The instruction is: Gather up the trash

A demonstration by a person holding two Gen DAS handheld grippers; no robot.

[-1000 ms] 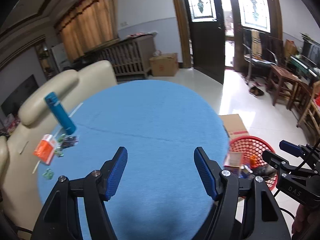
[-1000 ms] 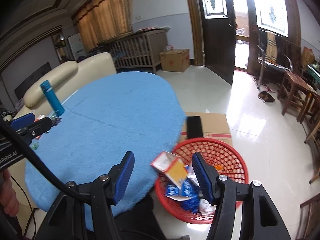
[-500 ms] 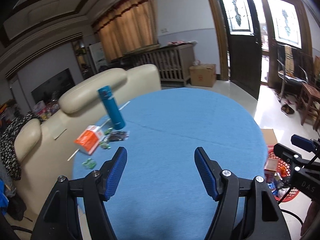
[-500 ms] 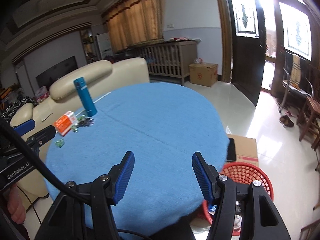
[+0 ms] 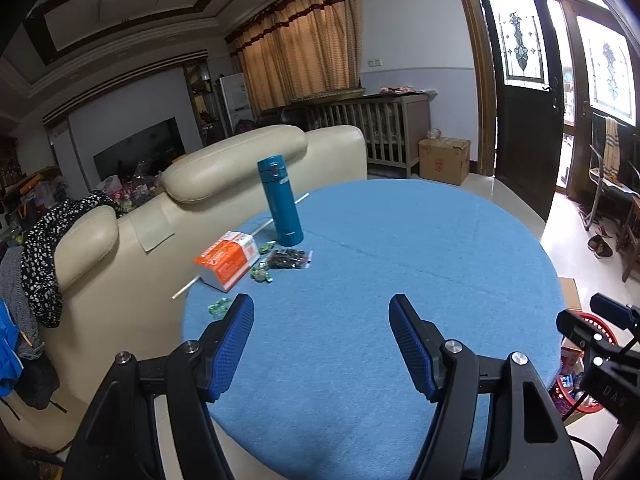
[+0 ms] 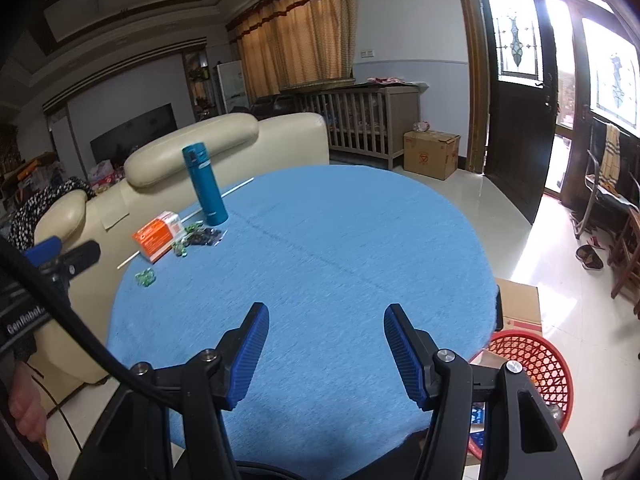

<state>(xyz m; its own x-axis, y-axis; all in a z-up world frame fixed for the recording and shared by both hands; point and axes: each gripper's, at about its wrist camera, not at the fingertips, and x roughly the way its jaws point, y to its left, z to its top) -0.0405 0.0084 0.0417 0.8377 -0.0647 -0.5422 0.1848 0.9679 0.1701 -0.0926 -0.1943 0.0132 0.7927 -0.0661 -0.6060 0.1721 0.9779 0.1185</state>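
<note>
An orange and white carton [image 5: 227,258] [image 6: 158,235] lies at the far left of the round blue table [image 5: 400,264] [image 6: 320,248]. Beside it lie a dark wrapper [image 5: 289,258] [image 6: 205,237] and small green wrappers [image 5: 219,306] [image 6: 145,277]. A red mesh basket [image 6: 532,360] [image 5: 576,396] with trash stands on the floor at the table's right. My left gripper [image 5: 321,316] is open and empty over the near table. My right gripper [image 6: 326,326] is open and empty over the near edge, left of the basket.
A teal flask [image 5: 281,202] [image 6: 205,189] stands upright behind the trash. A white stick [image 5: 224,256] lies along the table's left edge. A cream sofa [image 5: 160,216] flanks the table's left. A cardboard box [image 6: 518,304] lies on the floor behind the basket.
Both grippers have swung left and up, away from the basket, toward the trash at the table's far left. A carton seen between the right fingers over the basket a second ago is gone from them.
</note>
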